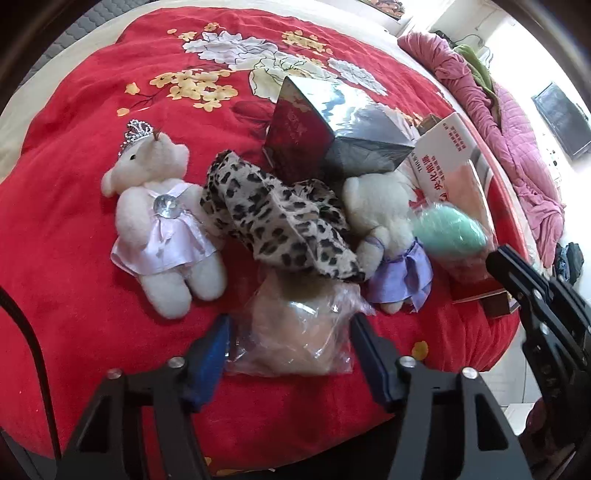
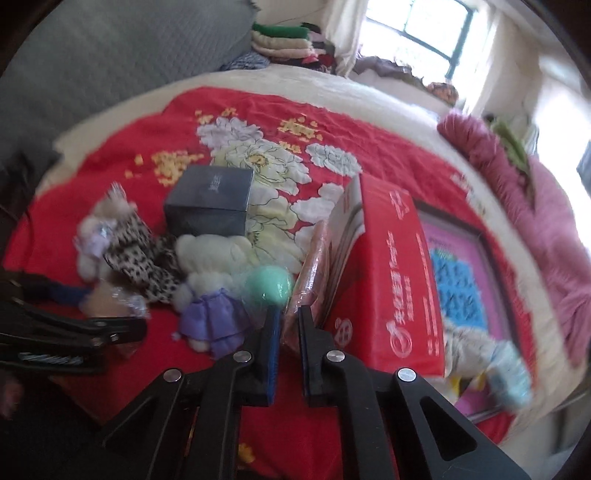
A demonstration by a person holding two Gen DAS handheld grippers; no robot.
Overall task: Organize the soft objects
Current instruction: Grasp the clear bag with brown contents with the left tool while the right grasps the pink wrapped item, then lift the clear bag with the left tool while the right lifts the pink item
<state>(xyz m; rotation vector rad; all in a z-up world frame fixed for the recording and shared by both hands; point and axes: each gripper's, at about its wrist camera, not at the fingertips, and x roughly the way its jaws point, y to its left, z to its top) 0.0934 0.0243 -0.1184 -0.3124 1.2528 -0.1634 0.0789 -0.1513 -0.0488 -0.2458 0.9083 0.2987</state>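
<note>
From the left wrist we see our left gripper (image 1: 290, 334) with jaws apart around a bagged beige plush (image 1: 295, 332) on the red bed cover (image 1: 74, 240), pads not clearly pressing it. Over on the right wrist, our right gripper (image 2: 286, 325) has its jaws together, pinching the plastic wrap of a mint green ball (image 2: 269, 286) beside the red box (image 2: 391, 266).

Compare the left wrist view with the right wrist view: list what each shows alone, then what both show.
Left wrist only: the crowned bear shown sharply, and the left gripper straddling the bagged beige item.

Right wrist only: the window, folded clothes, a pink and blue mat, and the right gripper shut on a clear wrapper.

Both: the red blanket, leopard cloth, purple-skirted bear, green ball, dark box, red carton.
</note>
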